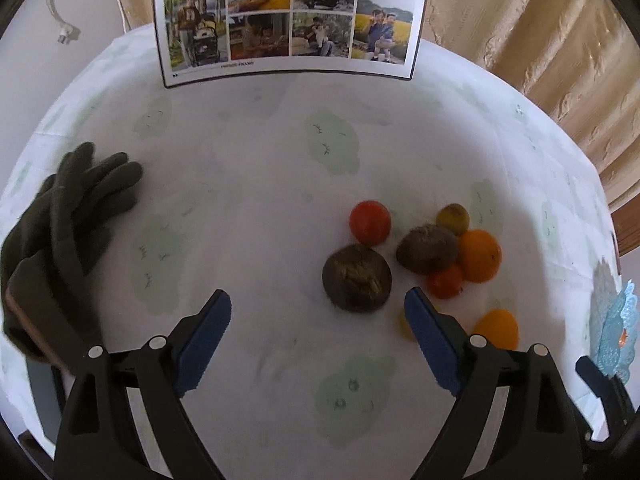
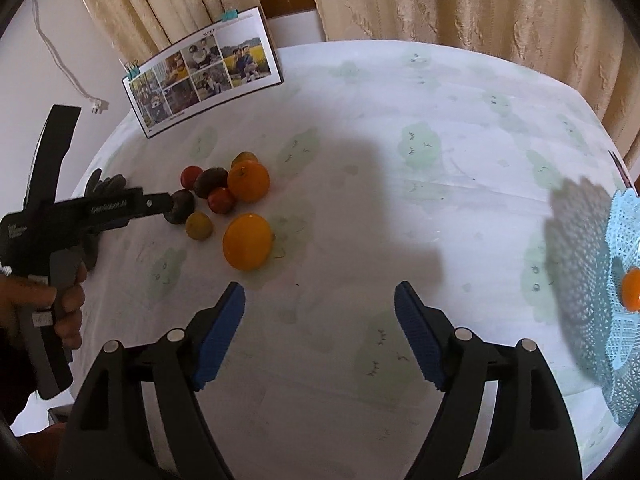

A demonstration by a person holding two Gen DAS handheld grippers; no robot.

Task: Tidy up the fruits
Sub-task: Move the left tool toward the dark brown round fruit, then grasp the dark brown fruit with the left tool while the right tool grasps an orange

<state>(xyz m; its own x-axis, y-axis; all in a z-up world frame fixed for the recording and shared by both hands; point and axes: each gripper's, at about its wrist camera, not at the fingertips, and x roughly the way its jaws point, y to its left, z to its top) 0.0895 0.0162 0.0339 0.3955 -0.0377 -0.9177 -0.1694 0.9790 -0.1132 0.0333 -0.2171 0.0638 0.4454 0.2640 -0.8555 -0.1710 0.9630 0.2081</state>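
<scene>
A cluster of fruit lies on the white tablecloth: two brown kiwis, red tomatoes, an orange, a second orange and small yellow-green fruits. My left gripper is open, just short of the near kiwi, which lies ahead between the jaws' line. My right gripper is open and empty, to the right of the fruit. A light-blue lace basket at the right edge holds one orange fruit.
A photo board stands at the table's far edge. Dark gloves lie at the left. Beige curtains hang behind the table. The basket also shows at the right edge of the left wrist view. The left gripper's body reaches into the right view.
</scene>
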